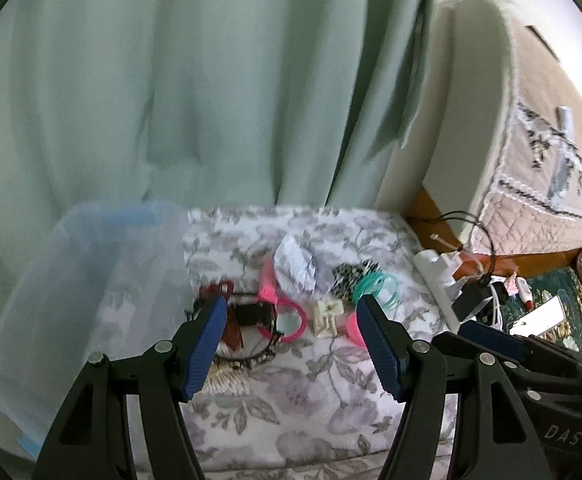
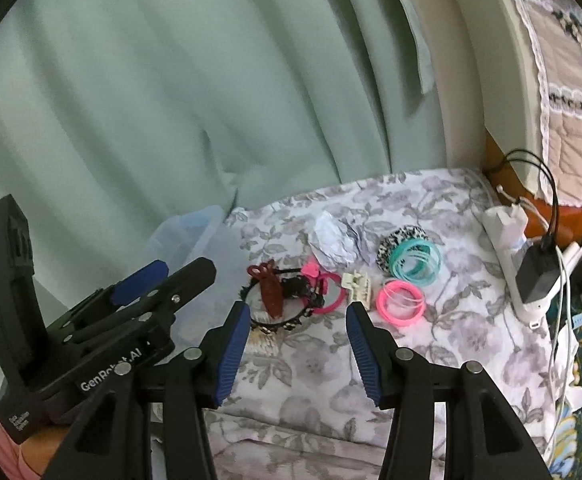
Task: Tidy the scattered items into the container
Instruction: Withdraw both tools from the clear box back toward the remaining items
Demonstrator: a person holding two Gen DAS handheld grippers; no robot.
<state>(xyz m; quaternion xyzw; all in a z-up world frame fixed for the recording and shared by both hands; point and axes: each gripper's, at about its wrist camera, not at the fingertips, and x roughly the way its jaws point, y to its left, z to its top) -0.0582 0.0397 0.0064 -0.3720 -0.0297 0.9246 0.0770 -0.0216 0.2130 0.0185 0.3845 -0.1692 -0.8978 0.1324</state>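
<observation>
Left gripper (image 1: 291, 312) jaws apart, nothing between the pads, hovering over a floral cloth (image 1: 291, 420). Clear plastic container (image 1: 91, 280) sits at left, against a green curtain (image 1: 191, 80). Scattered on the cloth beyond the fingertips: dark red clip (image 1: 233, 330), black headband (image 1: 251, 354), pink hand mirror (image 1: 287, 322), cream claw clip (image 1: 325, 316), crumpled paper (image 1: 295, 264), teal bangles (image 1: 377, 286). Right gripper (image 1: 491, 338) shows at the right edge. White power strip (image 1: 437, 276) far right.
</observation>
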